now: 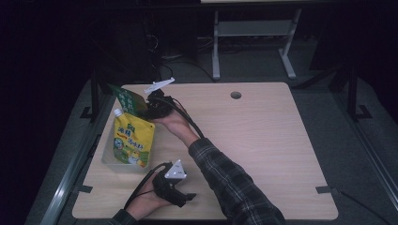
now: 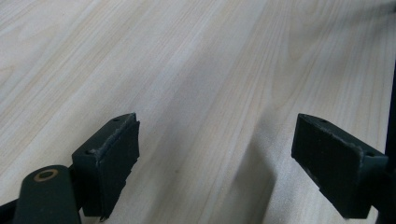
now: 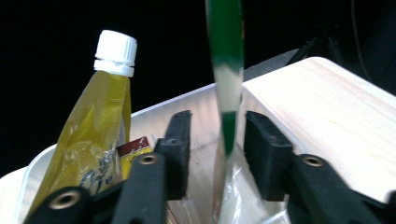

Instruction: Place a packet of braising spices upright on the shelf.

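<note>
The green-and-white flat foil packet (image 3: 227, 70) stands on edge over the far end of the clear plastic bin (image 1: 109, 158), at the table's left side. In the right gripper view it rises between the jaws of the right gripper (image 3: 218, 140), which stand slightly apart on either side of it; small gaps show at both faces, so no firm clamp is evident. In the high view the same packet (image 1: 126, 99) leans up and away from the right gripper (image 1: 149, 108).

Judgement on handling: the packet looks light, thin and soft-walled, with a glossy, likely slippery film. It should buckle if pinched mid-panel; the sealed edge is the better hold.

Its long axis runs near vertical, tilted slightly, broad faces toward the pads.

A yellow spouted pouch with a white screw cap (image 3: 95, 126) lies in the same bin, cap toward the far end.

The left gripper (image 2: 215, 163) rests wide open over bare pale wooden table (image 2: 196, 70), holding nothing.
</note>
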Demonstrator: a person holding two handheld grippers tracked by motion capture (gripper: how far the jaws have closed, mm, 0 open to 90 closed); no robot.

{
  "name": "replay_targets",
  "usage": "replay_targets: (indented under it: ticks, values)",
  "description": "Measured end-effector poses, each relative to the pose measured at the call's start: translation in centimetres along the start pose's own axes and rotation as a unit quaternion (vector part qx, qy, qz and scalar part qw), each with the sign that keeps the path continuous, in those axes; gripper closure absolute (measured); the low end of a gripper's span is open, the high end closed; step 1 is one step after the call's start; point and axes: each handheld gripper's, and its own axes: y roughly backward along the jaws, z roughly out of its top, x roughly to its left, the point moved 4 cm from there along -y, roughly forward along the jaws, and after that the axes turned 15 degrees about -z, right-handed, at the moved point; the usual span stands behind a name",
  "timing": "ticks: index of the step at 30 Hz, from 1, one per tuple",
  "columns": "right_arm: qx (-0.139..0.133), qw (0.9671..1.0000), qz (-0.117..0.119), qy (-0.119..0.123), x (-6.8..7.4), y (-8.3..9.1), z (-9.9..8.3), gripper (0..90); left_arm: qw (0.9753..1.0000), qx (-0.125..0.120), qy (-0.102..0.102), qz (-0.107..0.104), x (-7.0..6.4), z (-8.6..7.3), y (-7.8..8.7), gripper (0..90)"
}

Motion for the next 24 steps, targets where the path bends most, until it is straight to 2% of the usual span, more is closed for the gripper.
replay_targets:
  ticks: [4,8,10,14,16,24]
  values:
    - [0.004,0.9999,-0.016,-0.001,-0.3,0.3,-0.1,47.6,1.0,0.0,0.001,-0.001,0.0,0.0,0.0,14.5]
    - [0.009,0.9999,-0.012,-0.003,-0.5,1.0,-0.5,40.3,1.0,-0.002,0.008,-0.003,-0.1,-0.1,-0.2,14.5]
    - [0.011,0.9998,-0.014,0.003,-0.5,1.6,-0.7,39.5,1.0,0.008,0.0,-0.001,0.1,-0.1,0.0,14.5]
    - [0.003,0.9999,-0.012,0.003,-1.0,3.2,-1.3,38.4,1.0,-0.003,0.006,0.003,0.1,-0.1,0.0,14.5]
    - [0.003,0.9999,-0.012,0.004,-1.3,3.9,-1.7,38.4,0.9999,0.009,-0.001,0.006,0.3,-0.2,0.2,14.5]
    - [0.003,0.9996,-0.026,0.004,-3.0,6.6,-3.8,35.7,1.0,0.005,0.002,0.005,0.4,-0.2,0.4,14.5]
